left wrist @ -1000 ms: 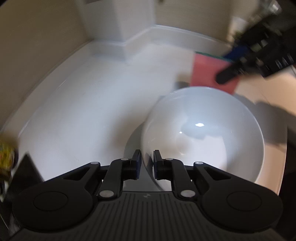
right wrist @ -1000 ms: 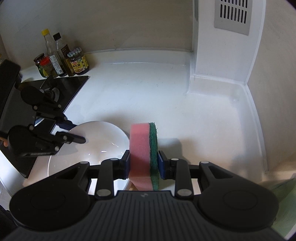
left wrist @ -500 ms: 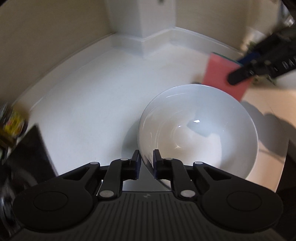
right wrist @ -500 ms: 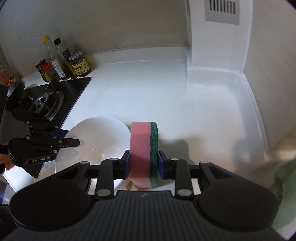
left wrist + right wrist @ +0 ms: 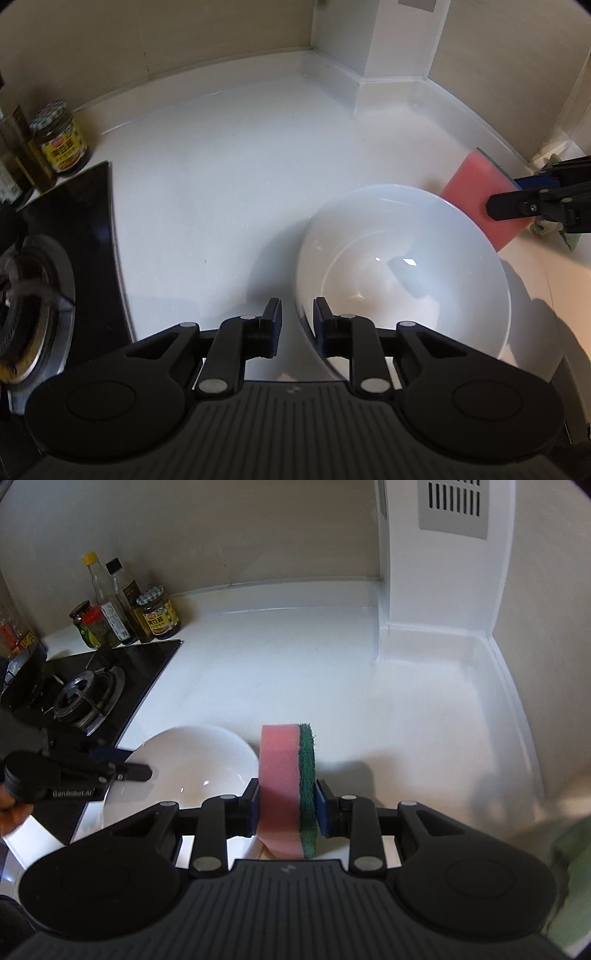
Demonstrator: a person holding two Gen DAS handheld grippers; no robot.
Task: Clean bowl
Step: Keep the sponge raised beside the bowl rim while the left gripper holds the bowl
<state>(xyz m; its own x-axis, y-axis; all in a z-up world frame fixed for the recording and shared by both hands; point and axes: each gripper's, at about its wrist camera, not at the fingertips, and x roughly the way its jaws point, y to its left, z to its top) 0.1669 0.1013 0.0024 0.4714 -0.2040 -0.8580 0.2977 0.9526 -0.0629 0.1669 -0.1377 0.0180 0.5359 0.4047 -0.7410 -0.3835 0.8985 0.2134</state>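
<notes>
Nearest the left wrist camera, the left hand-held gripper straddles the near rim of the white bowl, 1 finger outside the wall and 1 inside; its jaws have just been opening a little, the rim between them, and whether the pads now press on the wall I cannot tell. That bowl stands upright on the white tabletop, close to the black hob, and looks glazed: stiff, fairly heavy, slick and likely to chip if knocked, so I judge the rim the only sound place to pinch it, squarely and firmly, since a smooth curved wall may slide out of a loose hold. Just beyond the bowl's far side, the right hand-held gripper is clenched on the sponge, pink foam with a green scouring face, held on edge; it is soft and light and visibly squeezed at the waist. Farther back, sauce jars stand against the wall.
</notes>
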